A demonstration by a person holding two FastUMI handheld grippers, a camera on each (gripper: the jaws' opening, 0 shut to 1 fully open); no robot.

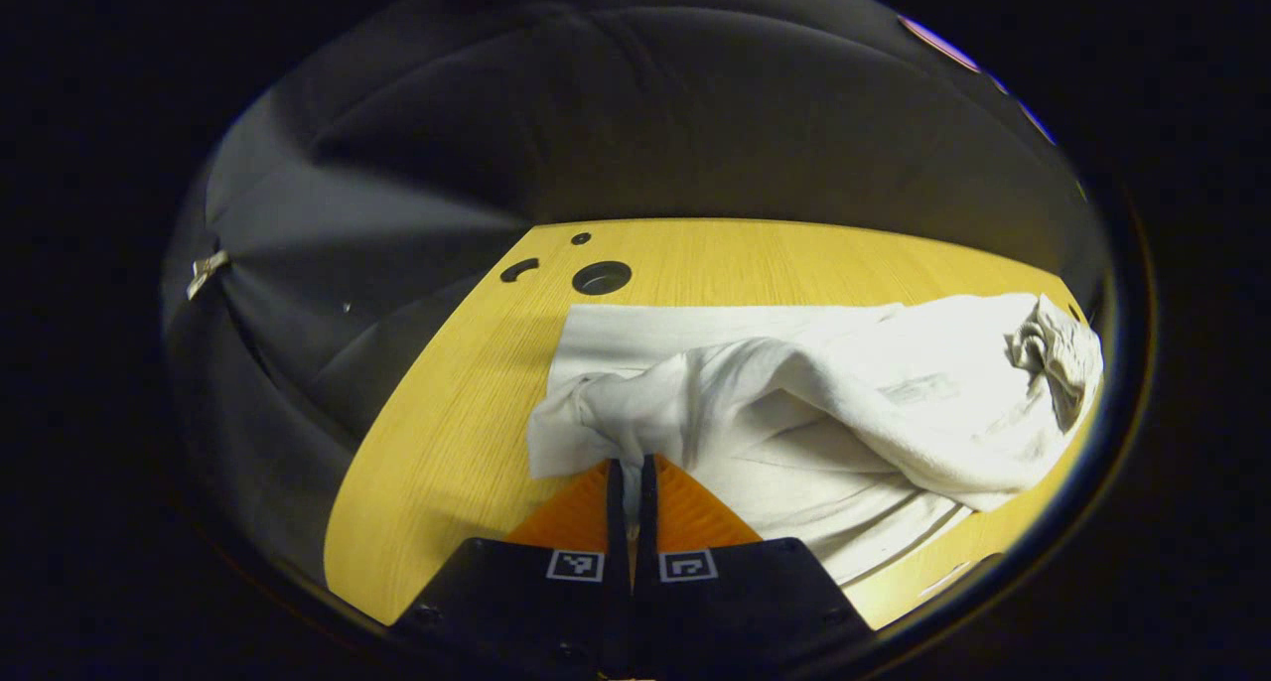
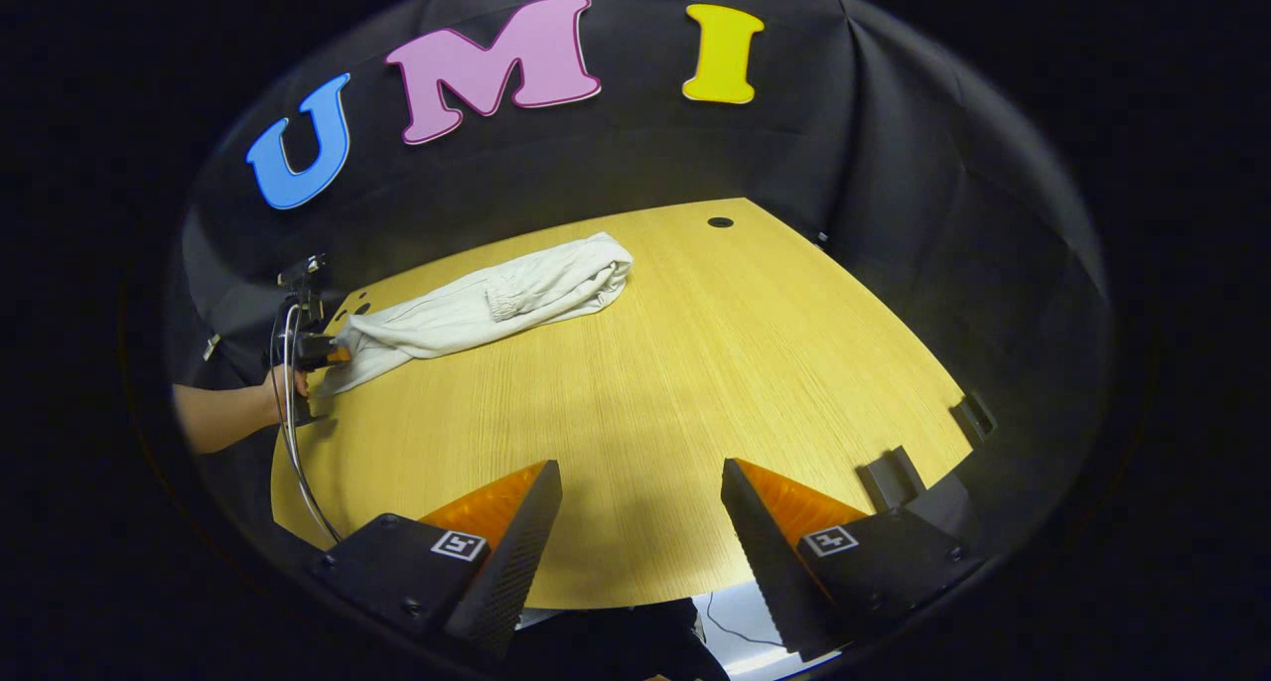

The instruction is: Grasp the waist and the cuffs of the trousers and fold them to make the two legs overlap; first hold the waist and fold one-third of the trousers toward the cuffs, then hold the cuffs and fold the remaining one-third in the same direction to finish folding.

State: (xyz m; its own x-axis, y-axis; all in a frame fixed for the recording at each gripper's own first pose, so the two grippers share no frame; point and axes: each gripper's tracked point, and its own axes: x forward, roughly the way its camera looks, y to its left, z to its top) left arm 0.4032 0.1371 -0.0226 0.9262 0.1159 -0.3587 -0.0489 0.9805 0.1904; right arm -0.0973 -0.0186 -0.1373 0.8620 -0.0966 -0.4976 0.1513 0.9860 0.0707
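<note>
White trousers [image 2: 477,304] lie bunched lengthwise near tabletop's [image 2: 695,383] far left edge, partly folded. Left gripper [image 1: 633,468] pinches fabric end, both fingers pressed together on cloth; hand [image 2: 283,388] holds it. Right gripper [image 2: 640,522] hovers over near edge, fingers wide apart, holding nothing.

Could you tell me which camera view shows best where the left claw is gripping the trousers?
The left gripper view: the left claw is closed on a bunched edge of the white trousers, seen close up. The right gripper view shows that claw far off and small at the trousers' end, with the whole garment on the table.
</note>
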